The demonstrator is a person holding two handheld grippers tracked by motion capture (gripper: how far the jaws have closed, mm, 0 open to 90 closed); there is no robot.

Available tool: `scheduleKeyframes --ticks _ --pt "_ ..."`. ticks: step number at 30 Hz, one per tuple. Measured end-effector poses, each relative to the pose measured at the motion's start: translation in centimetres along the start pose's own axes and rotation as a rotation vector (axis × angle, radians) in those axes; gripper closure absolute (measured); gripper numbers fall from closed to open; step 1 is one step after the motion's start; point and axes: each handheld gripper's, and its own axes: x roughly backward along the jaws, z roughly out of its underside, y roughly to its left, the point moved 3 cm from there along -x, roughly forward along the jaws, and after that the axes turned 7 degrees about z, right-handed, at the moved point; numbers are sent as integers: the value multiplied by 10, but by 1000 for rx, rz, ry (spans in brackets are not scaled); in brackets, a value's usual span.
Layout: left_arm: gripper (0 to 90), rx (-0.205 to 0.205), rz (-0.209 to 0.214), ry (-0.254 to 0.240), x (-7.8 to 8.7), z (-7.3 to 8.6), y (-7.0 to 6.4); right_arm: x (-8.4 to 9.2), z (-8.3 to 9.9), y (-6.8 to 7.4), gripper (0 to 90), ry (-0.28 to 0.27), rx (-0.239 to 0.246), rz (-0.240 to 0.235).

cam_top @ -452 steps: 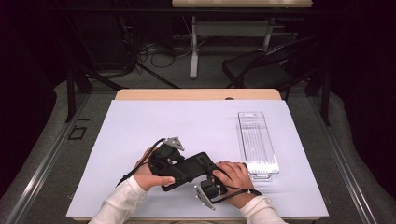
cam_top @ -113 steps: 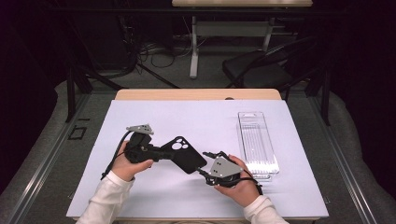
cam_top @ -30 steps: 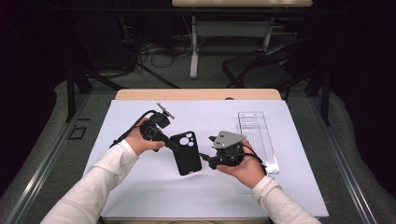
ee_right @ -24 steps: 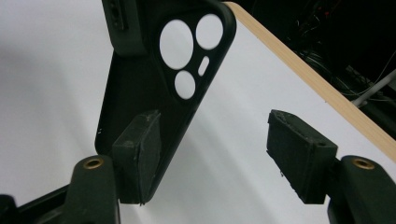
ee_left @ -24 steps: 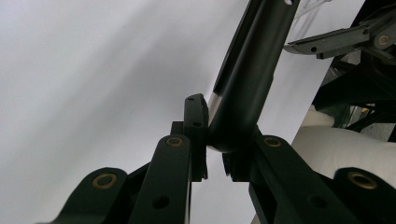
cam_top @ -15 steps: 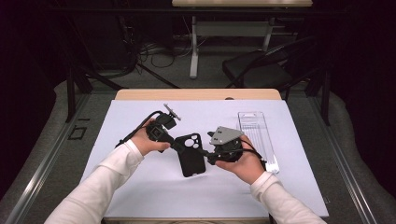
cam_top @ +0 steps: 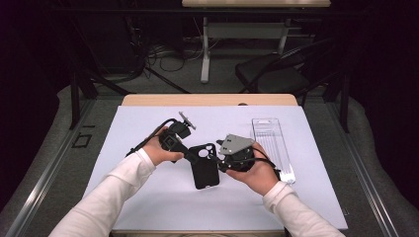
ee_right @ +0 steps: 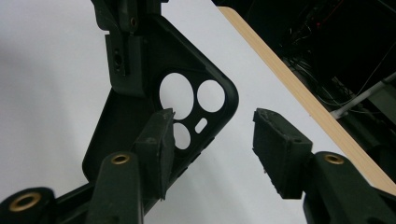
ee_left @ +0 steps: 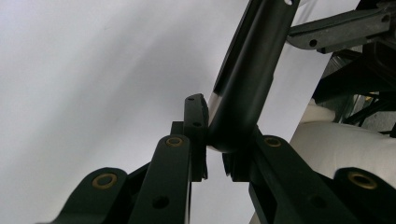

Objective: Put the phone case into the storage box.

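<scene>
A black phone case [cam_top: 205, 170] with round camera holes hangs just above the white mat. My left gripper [cam_top: 190, 155] is shut on its upper left edge; in the left gripper view the case's rim [ee_left: 247, 79] is pinched between the pads of that gripper [ee_left: 215, 135]. My right gripper [cam_top: 217, 160] comes from the right at the case's top corner. Its jaws have just been closing. In the right gripper view the case corner [ee_right: 140, 112] lies between the jaws of the right gripper [ee_right: 212, 135]; a gap shows between the case and the right pad [ee_right: 280, 149].
A clear plastic box [cam_top: 272, 145] lies on the mat [cam_top: 148, 197] to the right of the right hand. The table's wooden far edge [cam_top: 207, 100] runs behind. Beyond it stand a dark chair [cam_top: 276, 76] and cables on the floor.
The right gripper has edged left up to the case's top corner. The case has swung slightly in the left gripper; the left hand has hardly moved.
</scene>
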Motion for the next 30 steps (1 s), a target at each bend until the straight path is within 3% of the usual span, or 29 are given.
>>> scheduleKeyframes --ticks 13,30 --pt "816 1 -9 23 -5 -2 -2 0 -4 1 626 12 41 16" --pt "816 3 -6 43 -12 -3 -5 0 -6 5 740 37 107 34"
